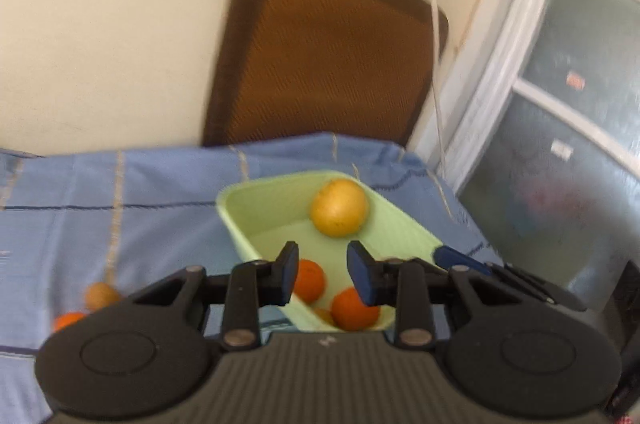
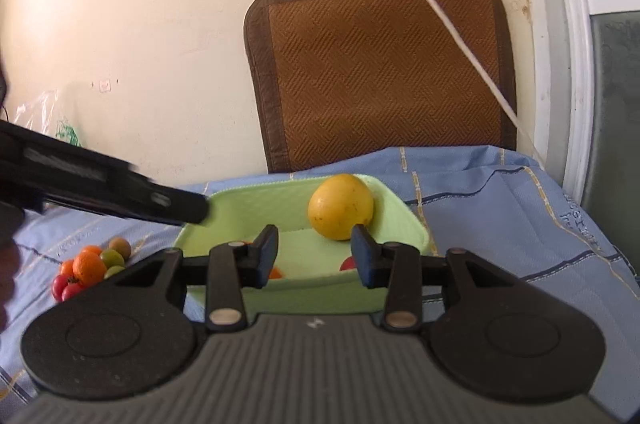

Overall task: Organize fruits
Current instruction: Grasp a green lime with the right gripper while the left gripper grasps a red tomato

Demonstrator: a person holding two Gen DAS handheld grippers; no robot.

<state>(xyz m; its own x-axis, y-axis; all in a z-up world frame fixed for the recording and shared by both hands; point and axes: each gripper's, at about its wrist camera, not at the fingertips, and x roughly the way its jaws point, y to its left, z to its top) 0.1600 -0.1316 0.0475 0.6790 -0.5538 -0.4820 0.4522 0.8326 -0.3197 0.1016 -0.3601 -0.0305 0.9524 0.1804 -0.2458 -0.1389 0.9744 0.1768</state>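
While both grippers gape empty | green tray (image 2: 404,220) holds yellow fruit (image 2: 341,206), oranges (image 1: 355,308)

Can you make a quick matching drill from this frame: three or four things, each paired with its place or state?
Things:
1. large yellow fruit
2. pile of small fruits
3. left hand-held gripper
4. woven brown mat

Places or states:
A. leaning on the wall behind the bed
B. inside the green tray
C. on the blue sheet, outside the tray
D. open, holding nothing

Pairs: 1-B, 2-C, 3-D, 4-A
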